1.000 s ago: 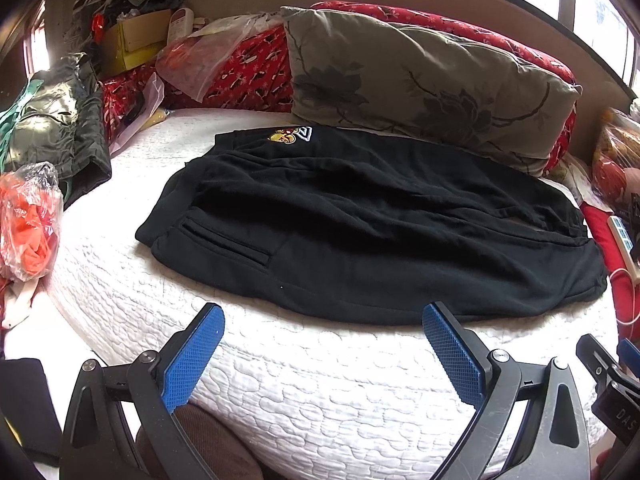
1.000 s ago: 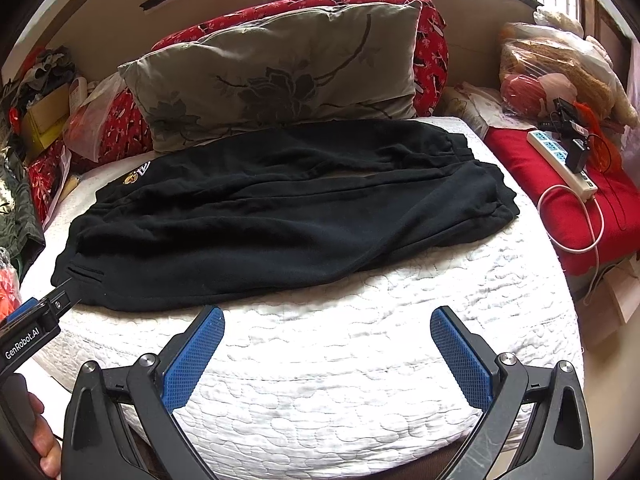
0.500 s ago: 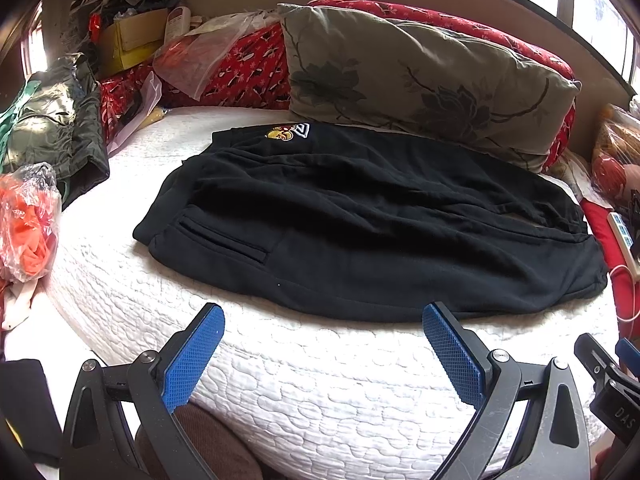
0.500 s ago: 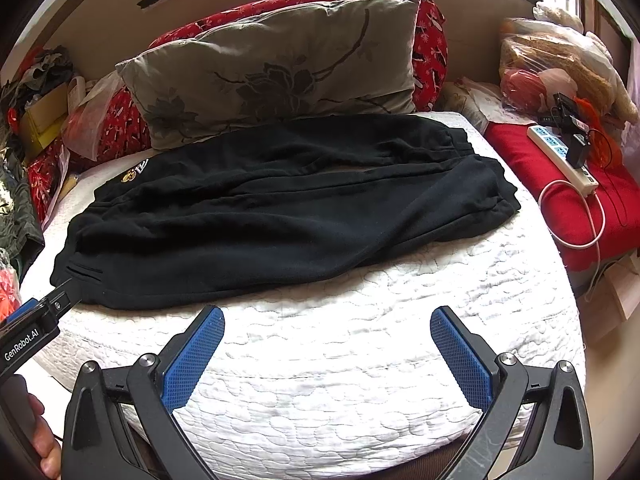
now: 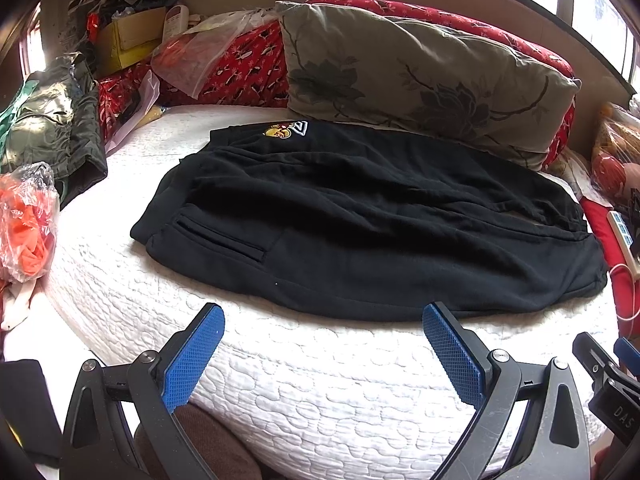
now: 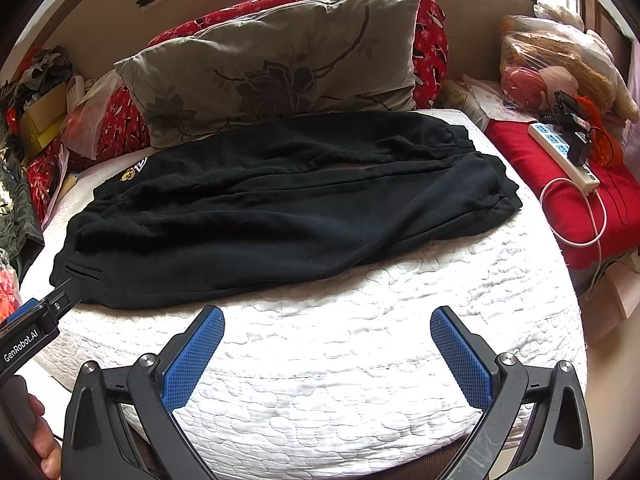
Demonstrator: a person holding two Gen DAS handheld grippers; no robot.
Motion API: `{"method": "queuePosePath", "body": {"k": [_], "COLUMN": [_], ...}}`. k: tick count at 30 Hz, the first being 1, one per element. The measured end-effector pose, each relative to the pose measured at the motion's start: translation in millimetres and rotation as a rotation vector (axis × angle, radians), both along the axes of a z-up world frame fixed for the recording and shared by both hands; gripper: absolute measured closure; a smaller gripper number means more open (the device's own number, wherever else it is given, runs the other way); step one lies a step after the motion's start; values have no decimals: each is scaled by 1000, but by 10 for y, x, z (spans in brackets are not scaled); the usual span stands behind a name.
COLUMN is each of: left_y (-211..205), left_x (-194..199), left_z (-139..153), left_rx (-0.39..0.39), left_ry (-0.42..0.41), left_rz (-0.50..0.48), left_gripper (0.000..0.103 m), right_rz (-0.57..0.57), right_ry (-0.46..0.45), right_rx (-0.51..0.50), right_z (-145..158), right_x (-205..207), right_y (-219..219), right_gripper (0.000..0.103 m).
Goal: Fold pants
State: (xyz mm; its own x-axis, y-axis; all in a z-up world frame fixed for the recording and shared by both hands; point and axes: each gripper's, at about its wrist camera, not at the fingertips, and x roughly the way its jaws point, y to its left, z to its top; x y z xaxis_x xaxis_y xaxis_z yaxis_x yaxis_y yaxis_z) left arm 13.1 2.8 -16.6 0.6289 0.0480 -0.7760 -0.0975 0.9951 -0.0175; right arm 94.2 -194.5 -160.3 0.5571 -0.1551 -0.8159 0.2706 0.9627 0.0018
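Left wrist: black pants (image 5: 372, 216) flat on white mattress (image 5: 320, 384), both hand-held grippers (image 5: 322, 344) (image 6: 326, 344) wide open, empty.

Pants (image 5: 360, 216): 1
Grey pillows (image 5: 420, 80): 1
Power strips (image 6: 564, 158): 1
Grippers: 2, left (image 5: 320, 344), right (image 6: 326, 346)

Black pants (image 5: 360, 216); white quilted mattress (image 5: 360, 380); grey floral pillow (image 5: 420, 76).

left gripper (image 5: 322, 354): black angular frame, silver round screws, blue cross-hatched fingers (image 5: 192, 364) | right gripper (image 6: 326, 356): same black frame, screws, blue pads (image 6: 460, 360) | marking: white "GenRobot.AI" on the left gripper's black body | skin: bare fingertips just below that marking
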Motion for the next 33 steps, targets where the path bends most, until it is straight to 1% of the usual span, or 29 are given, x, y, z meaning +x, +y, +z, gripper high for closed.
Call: {"method": "queuePosePath", "body": {"k": [8, 14, 17, 20, 23, 25, 28, 30, 33], "left_y": [-11, -14, 23, 124, 359, 572, 932, 1199, 1539], "left_x": [49, 161, 313, 586, 933, 1261, 1812, 2214, 2792], "left_z": [-39, -78, -50, 27, 165, 245, 283, 259, 170], "left_rx": [3, 4, 43, 100, 123, 117, 107, 104, 61], "left_ry": [9, 33, 67, 99, 100, 135, 194, 244, 299], "left_rz": [-2, -5, -8, -11, 4, 3, 32, 55, 105], "left_gripper": [2, 2, 2, 2, 2, 2, 2, 3, 4], "right_rz": [2, 4, 21, 10, -55, -106, -149, -185, -232], "right_ry": [7, 16, 18, 4, -31, -54, -49, -32, 0], "right_rx": [3, 17, 23, 14, 3, -18, -45, -51, -35], "right_z": [-27, -62, -49, 44, 210, 333, 443, 431, 323], "right_x": [37, 91, 163, 286, 472, 656, 999, 1230, 1542], "right_y": [-6, -36, -111, -371, -865, -1260, -1810, -2130, -2529], "right_gripper": [0, 0, 0, 0, 0, 0, 0, 0, 0]}}
